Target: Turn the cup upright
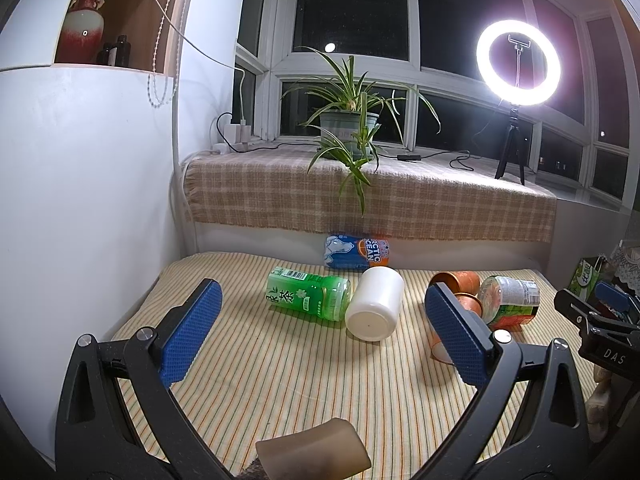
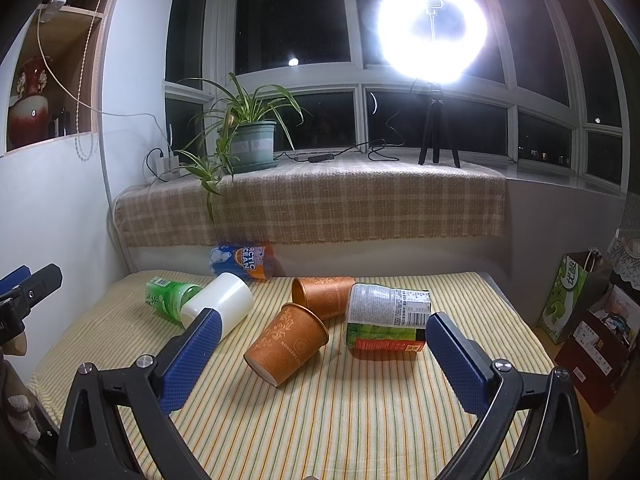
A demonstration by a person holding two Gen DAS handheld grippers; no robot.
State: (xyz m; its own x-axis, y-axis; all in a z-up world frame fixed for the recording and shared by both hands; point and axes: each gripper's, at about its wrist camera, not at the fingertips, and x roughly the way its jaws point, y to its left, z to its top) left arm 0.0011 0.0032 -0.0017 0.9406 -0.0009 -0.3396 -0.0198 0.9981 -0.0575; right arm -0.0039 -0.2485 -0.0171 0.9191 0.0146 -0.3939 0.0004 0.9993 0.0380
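A white cup (image 1: 375,303) lies on its side on the striped cloth, its base toward me; it also shows in the right wrist view (image 2: 218,305). Two orange paper cups lie on their sides: the near one (image 2: 289,343) and the far one (image 2: 323,294); in the left wrist view both are partly hidden behind my right-hand finger (image 1: 456,334). My left gripper (image 1: 322,334) is open and empty, short of the white cup. My right gripper (image 2: 320,356) is open and empty, with the near orange cup between and just beyond its fingertips.
A green tea bottle (image 1: 308,294), a blue and orange Arctic Ocean bottle (image 1: 356,251) and a green-labelled bottle (image 2: 386,318) lie on the cloth. A potted plant (image 1: 350,128) and a ring light (image 1: 518,62) stand on the sill. Bags (image 2: 576,304) stand at right.
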